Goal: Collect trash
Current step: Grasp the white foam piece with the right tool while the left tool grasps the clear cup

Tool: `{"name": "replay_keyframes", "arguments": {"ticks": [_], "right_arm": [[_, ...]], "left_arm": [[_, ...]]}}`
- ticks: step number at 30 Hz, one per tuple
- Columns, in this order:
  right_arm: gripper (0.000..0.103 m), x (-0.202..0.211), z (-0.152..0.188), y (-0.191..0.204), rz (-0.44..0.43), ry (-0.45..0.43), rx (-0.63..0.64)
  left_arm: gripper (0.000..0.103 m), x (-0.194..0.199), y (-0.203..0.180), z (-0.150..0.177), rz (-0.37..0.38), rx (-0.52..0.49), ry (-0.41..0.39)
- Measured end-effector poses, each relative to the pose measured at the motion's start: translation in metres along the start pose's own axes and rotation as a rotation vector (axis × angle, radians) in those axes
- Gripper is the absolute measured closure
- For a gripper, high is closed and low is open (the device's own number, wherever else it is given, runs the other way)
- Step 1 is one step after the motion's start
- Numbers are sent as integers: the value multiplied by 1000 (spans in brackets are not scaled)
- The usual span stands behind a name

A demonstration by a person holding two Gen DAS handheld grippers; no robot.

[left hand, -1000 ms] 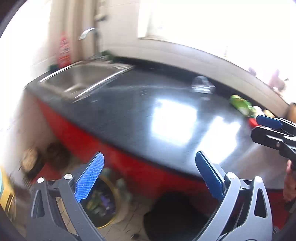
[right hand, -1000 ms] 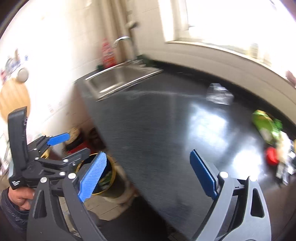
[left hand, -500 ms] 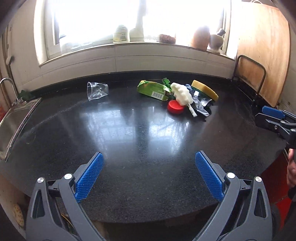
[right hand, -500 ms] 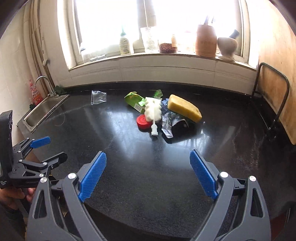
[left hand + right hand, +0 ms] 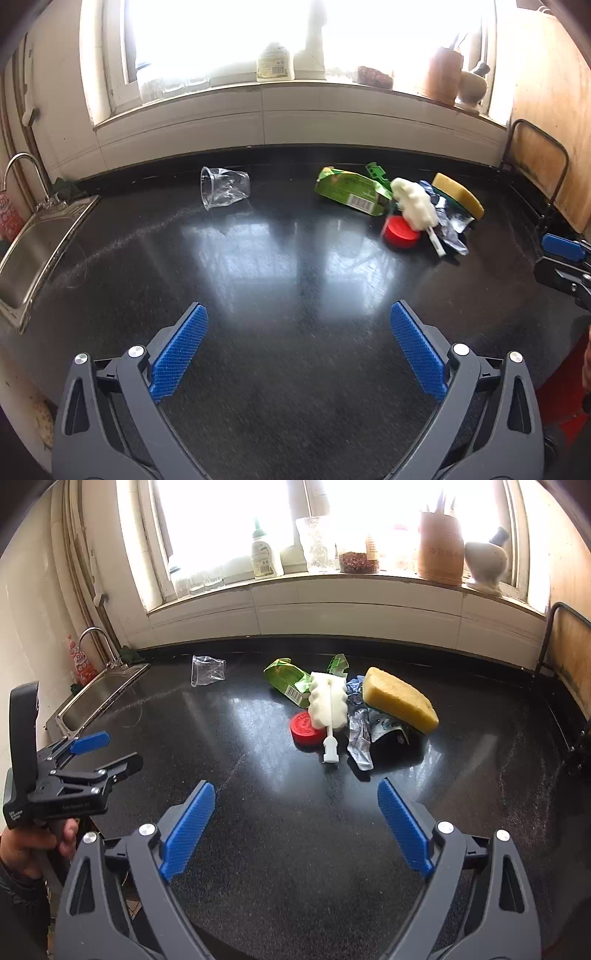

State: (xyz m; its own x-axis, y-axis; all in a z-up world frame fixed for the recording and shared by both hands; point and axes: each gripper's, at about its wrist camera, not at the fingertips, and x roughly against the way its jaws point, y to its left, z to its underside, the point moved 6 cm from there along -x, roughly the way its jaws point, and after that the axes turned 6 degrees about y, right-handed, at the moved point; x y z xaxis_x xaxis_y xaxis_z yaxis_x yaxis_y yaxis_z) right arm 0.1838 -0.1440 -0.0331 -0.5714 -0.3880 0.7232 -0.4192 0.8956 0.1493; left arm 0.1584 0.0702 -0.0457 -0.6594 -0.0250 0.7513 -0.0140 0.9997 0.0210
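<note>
Both grippers hover over the near edge of the black worktop, nothing between their fingers. The left gripper stands wide open; the right gripper is also wide, its jaws closing slightly. The trash lies well ahead of both, toward the back wall: a clear cup on its side, alone to the left, and a heap to the right with a green packet, white brush, red lid, crumpled wrapper and yellow sponge, touching or overlapping one another.
</note>
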Motion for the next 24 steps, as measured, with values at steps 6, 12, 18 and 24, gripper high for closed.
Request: {"name": "replay_keyframes", "arguments": {"ticks": [6, 12, 18, 24], "right_arm": [[22, -49, -25, -3, 7, 54, 7], [28, -101, -55, -14, 33, 103, -2], [33, -137, -74, -27, 57, 137, -26], [48, -162, -83, -31, 103, 169, -11]], "left_arm": [[7, -56, 44, -55, -7, 43, 6], [7, -124, 84, -113, -62, 69, 26], [7, -178, 105, -141, -80, 103, 53], [13, -210, 104, -153, -57, 95, 60]]}}
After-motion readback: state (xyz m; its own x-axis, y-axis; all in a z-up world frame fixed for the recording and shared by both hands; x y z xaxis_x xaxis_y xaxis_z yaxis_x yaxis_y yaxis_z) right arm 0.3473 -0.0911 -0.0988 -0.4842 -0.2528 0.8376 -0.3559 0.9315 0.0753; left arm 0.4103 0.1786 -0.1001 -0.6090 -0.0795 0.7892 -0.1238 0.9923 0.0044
